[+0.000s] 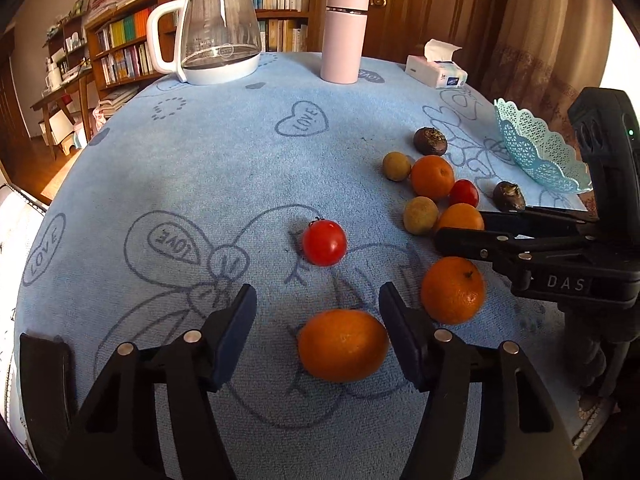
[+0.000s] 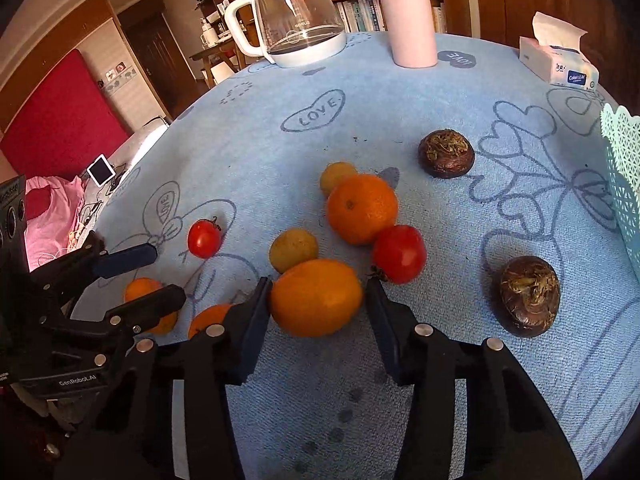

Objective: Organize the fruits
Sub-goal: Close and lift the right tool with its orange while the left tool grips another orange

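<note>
Both grippers sit low over the blue tablecloth [image 1: 200, 152] with their jaws apart. Left gripper [image 1: 316, 316] is open wide, and an orange [image 1: 343, 345] lies on the cloth between its fingers, right beside the right-hand finger pad, not squeezed. Another orange [image 1: 453, 290] lies just past that finger. A red cherry tomato [image 1: 324, 242] sits alone a bit further ahead.

Right gripper [image 2: 318, 300] is open too. An orange [image 2: 316, 297] sits between its fingertips. The left fingertip looks like it touches the orange, and the right one is a little way off. Just behind it are a small yellow-brown fruit [image 2: 293, 249], a second tomato [image 2: 399, 253], a bigger orange [image 2: 362, 208] and one more yellow-brown fruit [image 2: 337, 176], all bunched close together. Two dark brown water chestnuts [image 2: 529, 296] [image 2: 446, 153] lie off to the right, well apart from each other.

At the right edge stands a light green lacy fruit basket [image 1: 536, 148]. I cannot see into it. At the far side stand a glass kettle [image 1: 218, 28], a pink bottle [image 1: 345, 36] and a tissue box [image 1: 436, 68]
</note>
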A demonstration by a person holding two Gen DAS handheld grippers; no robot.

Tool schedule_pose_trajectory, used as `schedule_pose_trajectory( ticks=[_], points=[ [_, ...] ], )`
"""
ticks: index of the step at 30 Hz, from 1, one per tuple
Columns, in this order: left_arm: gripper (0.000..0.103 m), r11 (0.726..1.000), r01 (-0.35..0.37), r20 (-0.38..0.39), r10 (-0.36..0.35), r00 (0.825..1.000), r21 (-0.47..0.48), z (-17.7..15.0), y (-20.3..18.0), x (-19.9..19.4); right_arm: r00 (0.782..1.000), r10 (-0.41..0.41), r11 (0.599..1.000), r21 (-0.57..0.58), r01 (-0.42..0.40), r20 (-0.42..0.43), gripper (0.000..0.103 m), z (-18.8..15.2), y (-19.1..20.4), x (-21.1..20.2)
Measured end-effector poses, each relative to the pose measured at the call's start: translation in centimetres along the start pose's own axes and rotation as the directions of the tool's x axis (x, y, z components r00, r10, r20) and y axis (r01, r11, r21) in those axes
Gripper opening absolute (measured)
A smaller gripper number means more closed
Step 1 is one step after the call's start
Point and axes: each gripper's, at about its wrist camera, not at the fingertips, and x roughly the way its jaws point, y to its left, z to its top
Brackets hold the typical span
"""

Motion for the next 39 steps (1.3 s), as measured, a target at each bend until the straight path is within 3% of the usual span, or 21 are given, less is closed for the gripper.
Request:
schedule_pose_trajectory(
  ticks=[6,9,21,29,39],
  points=[
    [0.052,1.000,0.002,-0.029,-0.002,1.000,0.009,-0.7,-0.6,0.1,1.000,0.006,1.000,0.005,-0.006,0.016,0.046,-0.3,-0.1,-0.3],
    [0.042,1.000,0.007,-0.031,-0.007,0.999,0.006,-0.8,-0.7,0.0,0.999,0.011,1.000,0.020,-0.011,0.032,0.046,-0.3,-0.5,-0.8],
    [0.042,0.999,-0.042,-0.004,0.042,0.999,-0.002,0.4,-1.1,-0.5,0.984,-0.011,0.998,0.061,0.000,0.176,0.046,0.5,-1.8,-5.3],
    [0.042,0.994,-0.104,0.055,0.103,0.993,0.020,2.9,-2.9,-0.5,0.953,-0.099,0.989,0.130,0.064,0.285,0.046,0.6,-5.2,-9.4],
    [0.042,0.986,-0.135,0.087,0.127,0.988,0.100,5.2,-7.0,0.6,0.893,-0.271,0.947,0.267,0.180,0.360,0.046,-1.0,-11.2,-14.0]
  ],
)
